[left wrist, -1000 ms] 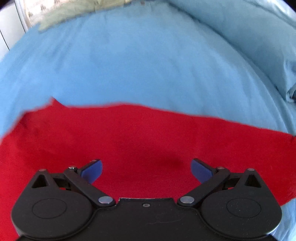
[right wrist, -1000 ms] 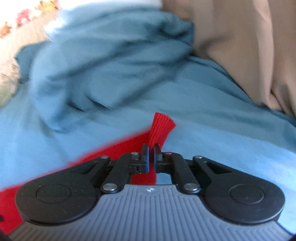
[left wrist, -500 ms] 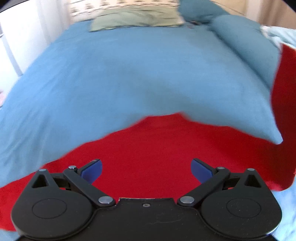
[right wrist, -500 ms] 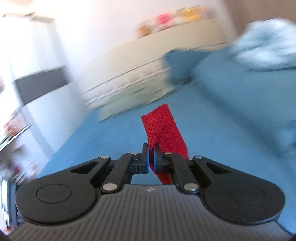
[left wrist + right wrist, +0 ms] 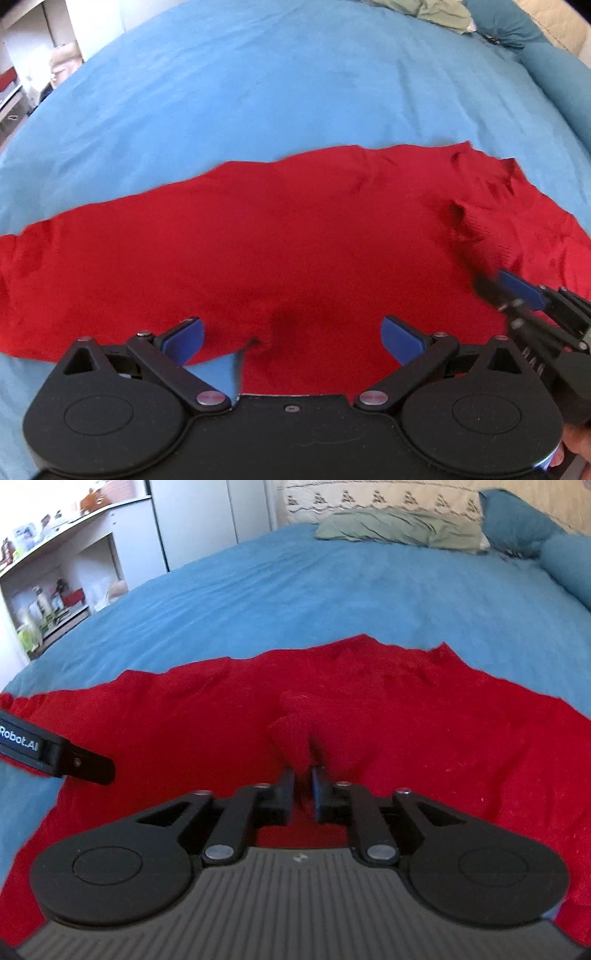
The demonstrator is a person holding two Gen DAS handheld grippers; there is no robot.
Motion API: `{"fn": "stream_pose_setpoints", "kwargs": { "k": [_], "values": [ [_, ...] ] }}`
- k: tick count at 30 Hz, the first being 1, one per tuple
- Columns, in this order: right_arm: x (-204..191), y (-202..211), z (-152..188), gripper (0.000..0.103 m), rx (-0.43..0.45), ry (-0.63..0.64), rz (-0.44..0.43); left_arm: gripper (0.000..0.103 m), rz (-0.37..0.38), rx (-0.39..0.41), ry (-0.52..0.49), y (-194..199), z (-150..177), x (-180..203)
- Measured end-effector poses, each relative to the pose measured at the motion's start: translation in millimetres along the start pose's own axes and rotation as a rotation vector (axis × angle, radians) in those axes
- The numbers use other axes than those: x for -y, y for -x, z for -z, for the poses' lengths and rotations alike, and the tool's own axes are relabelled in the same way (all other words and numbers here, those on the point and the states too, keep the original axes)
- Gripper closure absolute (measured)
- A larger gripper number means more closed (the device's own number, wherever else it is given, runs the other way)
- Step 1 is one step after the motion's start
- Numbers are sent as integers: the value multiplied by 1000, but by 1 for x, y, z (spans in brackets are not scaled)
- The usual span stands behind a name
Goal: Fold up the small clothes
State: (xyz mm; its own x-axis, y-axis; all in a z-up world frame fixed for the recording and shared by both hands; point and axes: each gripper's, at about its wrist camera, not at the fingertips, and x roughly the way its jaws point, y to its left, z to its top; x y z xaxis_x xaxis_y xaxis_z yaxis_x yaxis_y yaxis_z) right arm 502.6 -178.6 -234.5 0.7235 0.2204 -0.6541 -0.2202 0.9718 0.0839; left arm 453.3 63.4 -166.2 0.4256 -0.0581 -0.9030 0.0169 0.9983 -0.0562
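A red knitted sweater [image 5: 258, 240] lies spread on the blue bed sheet [image 5: 258, 92]. My left gripper [image 5: 291, 332] hovers over its near hem, open, with nothing between the blue pads. My right gripper [image 5: 304, 779] is low over the sweater [image 5: 424, 720], its jaws opening. The ribbed sleeve cuff [image 5: 291, 723] lies folded onto the body just ahead of its fingertips, with red cloth showing in the narrow gap. In the left wrist view the right gripper [image 5: 506, 291] comes in from the right, behind the cuff [image 5: 480, 221]. Part of the left gripper [image 5: 74, 760] shows at the left edge.
A green pillow [image 5: 399, 528] and blue cushions [image 5: 517, 520] lie at the head of the bed. White shelves [image 5: 55, 572] with small items stand beyond the left side. Bare blue sheet stretches beyond the sweater.
My right gripper swung round with the red cuff pinched, brought it down onto the sweater's body, and its jaws have parted. My left gripper slid sideways over the sweater and stayed open.
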Motion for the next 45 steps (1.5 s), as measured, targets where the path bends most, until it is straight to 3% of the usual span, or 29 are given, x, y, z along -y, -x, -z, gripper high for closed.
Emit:
{"fn": "stream_pose_setpoints", "kwargs": {
  "k": [1,2,7,9,11,14,15,18,20,21,23,25,28,32,37,42,45],
  "values": [
    [-4,0,-3,32,-5,13,0,0,10,7,-6,3,1,1],
    [-8,0,-5,21,-4,25,18,0,26,13,-14,6,3,5],
    [24,46,-3,18,23,61,120,1,168,40,-48,-3,-8,52],
    [49,71,-1,13,33,26,183,7,202,49,-58,-10,-12,70],
    [74,94,10,8,38,-18,265,20,228,55,-54,-20,-14,87],
    [106,120,32,5,20,-70,417,33,227,50,-37,-34,-19,106],
    [115,125,38,5,8,-86,456,33,210,58,-40,-37,-19,110],
    [145,137,59,5,-45,-173,511,42,173,94,-53,-35,-18,116],
    [161,140,72,5,-73,-238,517,64,158,116,-62,-38,-22,120],
    [166,139,77,5,-87,-270,516,69,151,125,-68,-38,-24,121],
    [178,136,84,5,-117,-337,524,99,133,142,-78,-41,-29,123],
    [183,130,88,5,-124,-385,520,99,134,168,-86,-39,-35,124],
    [182,123,84,4,-103,-373,526,99,129,280,-90,-9,-44,119],
    [180,108,73,4,-97,-354,521,99,33,382,-18,24,-49,86],
    [181,95,62,3,-106,-358,533,99,-21,328,49,4,-36,49],
    [198,103,63,2,-98,-358,605,99,-39,338,74,-4,-20,37],
    [207,110,72,1,-109,-346,581,98,-59,316,34,-9,-10,39]
  ]
}}
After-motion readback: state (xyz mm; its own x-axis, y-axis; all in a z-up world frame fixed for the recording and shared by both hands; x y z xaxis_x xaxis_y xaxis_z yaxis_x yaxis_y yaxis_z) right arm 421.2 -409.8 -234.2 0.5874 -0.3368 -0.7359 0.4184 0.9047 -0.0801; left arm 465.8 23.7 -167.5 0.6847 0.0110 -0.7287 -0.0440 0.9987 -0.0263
